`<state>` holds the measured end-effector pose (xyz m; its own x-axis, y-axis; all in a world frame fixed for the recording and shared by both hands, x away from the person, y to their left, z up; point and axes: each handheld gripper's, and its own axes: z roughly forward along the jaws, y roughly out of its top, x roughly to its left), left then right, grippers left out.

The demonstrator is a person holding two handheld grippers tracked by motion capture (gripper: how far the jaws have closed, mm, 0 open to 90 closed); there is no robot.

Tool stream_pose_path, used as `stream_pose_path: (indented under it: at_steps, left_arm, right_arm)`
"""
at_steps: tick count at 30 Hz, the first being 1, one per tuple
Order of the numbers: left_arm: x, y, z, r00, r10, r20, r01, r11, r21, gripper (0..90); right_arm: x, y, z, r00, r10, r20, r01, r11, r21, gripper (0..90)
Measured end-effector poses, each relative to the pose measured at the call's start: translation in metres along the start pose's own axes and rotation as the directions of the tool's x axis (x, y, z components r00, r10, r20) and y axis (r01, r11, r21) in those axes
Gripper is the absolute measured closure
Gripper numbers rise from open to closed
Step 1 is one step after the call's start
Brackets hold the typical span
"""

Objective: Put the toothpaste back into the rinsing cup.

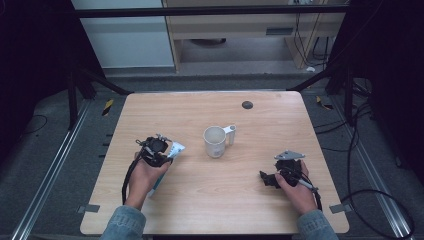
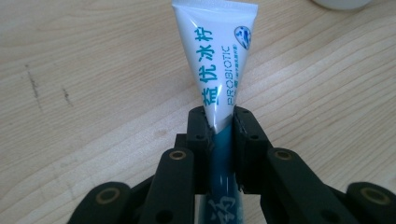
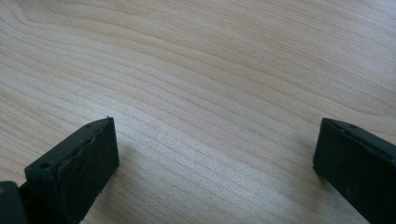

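Your left gripper (image 2: 219, 116) clamps a toothpaste tube (image 2: 215, 60); your right gripper (image 3: 215, 154) stands wide and holds nothing.

In the left gripper view your two black jaws pinch the tube near its middle, its flat white crimped end reaching out ahead of the tips over the wooden table (image 2: 84, 93) and its teal part running back between the jaws toward your hand. From the high view, the white mug (image 1: 215, 141) stands upright ahead and to the right of that gripper, near but apart from the tube's end. Your right gripper sits low over bare wood, well apart from the mug, jaws spread far from each other.
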<state>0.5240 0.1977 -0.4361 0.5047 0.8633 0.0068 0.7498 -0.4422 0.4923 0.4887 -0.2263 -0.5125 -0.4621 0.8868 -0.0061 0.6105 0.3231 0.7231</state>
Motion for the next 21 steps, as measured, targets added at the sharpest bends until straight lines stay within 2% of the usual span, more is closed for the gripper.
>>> stream_pose_path:
  at_steps: [1,6,13,18,20,21]
  left_arm:
    - [-0.001,0.002,-0.006,1.0000,0.002,-0.001,-0.002,0.9999,-0.016,78.3]
    - [-0.001,0.007,-0.014,1.0000,0.005,-0.006,-0.005,0.9991,-0.041,78.3]
    - [-0.001,0.009,-0.017,1.0000,0.006,-0.001,-0.006,0.9984,-0.056,78.3]
    - [-0.007,0.011,-0.019,0.9999,0.010,0.008,-0.010,0.9973,-0.073,78.3]
    - [-0.012,0.010,-0.019,0.9998,0.020,0.006,-0.020,0.9967,-0.078,78.3]
    - [-0.017,0.010,-0.020,0.9995,0.023,0.020,-0.021,0.9959,-0.088,78.3]
  right_arm:
    - [0.000,0.000,0.000,1.0000,0.000,0.000,0.000,1.000,0.000,0.4]
    - [0.000,0.000,0.000,1.0000,0.002,0.000,-0.002,1.000,0.000,0.4]
    - [0.000,0.000,0.000,1.0000,0.002,0.000,-0.002,1.000,0.000,0.4]
    - [0.000,0.000,0.000,1.0000,0.002,0.000,-0.002,1.000,0.000,0.4]
    - [0.000,0.000,0.000,1.0000,0.002,0.000,-0.002,1.000,0.000,0.4]
    - [0.000,0.000,0.000,1.0000,0.002,0.000,-0.002,1.000,0.000,0.4]
